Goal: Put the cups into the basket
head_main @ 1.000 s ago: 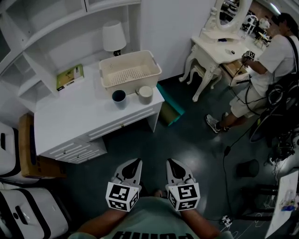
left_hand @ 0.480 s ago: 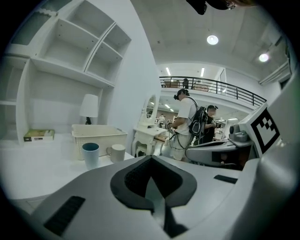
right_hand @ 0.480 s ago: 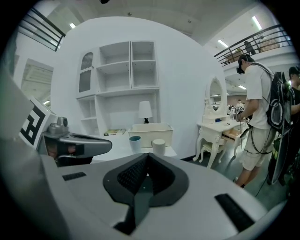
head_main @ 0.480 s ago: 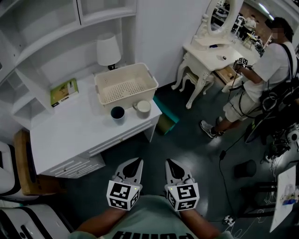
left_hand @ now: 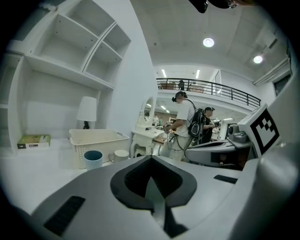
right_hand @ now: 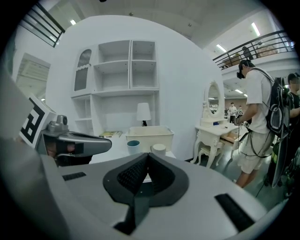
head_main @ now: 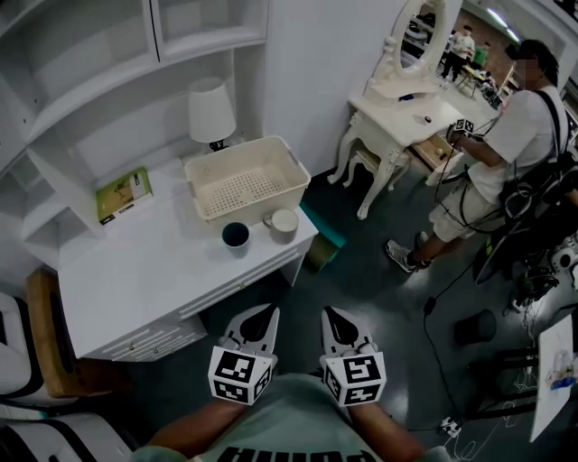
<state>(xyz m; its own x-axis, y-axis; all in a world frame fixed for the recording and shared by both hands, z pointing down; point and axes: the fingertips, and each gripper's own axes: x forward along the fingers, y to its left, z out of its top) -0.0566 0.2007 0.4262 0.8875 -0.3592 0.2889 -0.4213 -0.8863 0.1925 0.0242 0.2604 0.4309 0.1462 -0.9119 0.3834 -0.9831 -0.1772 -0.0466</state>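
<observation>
Standing well back from the basket [head_main: 301,170], out on the dark floor [head_main: 379,298]. Holding the left gripper [head_main: 263,313] and the right gripper [head_main: 330,315] low and side by side, close to the body, tips aimed toward the basket yet far short of it. On the left one, jaws pressed together, gripping nothing. On the right one, jaws likewise closed tight, nothing between them.

Cream-coloured and open-topped, set on a white desk [head_main: 144,271], toward its back right corner, perforated bottom in plain sight from the head view.

Just in front of the basket, outside it: a blue cup [head_main: 236,235] to the left and a white cup [head_main: 284,221] to the right. Both upright on the desk, close together but not touching, the white one's handle turned toward the blue one.

Right behind the basket's back left corner, a white lamp [head_main: 209,110]. Left of the basket and well apart from it, a green book [head_main: 124,193] lying flat. Down on the floor below the basket's right side, a teal box [head_main: 327,239] against the desk's end.

Right of the basket, across a stretch of floor, a white dressing table [head_main: 397,115] with an oval mirror [head_main: 424,27]. At that table, a person [head_main: 510,144] in a white shirt and pale shorts.
</observation>
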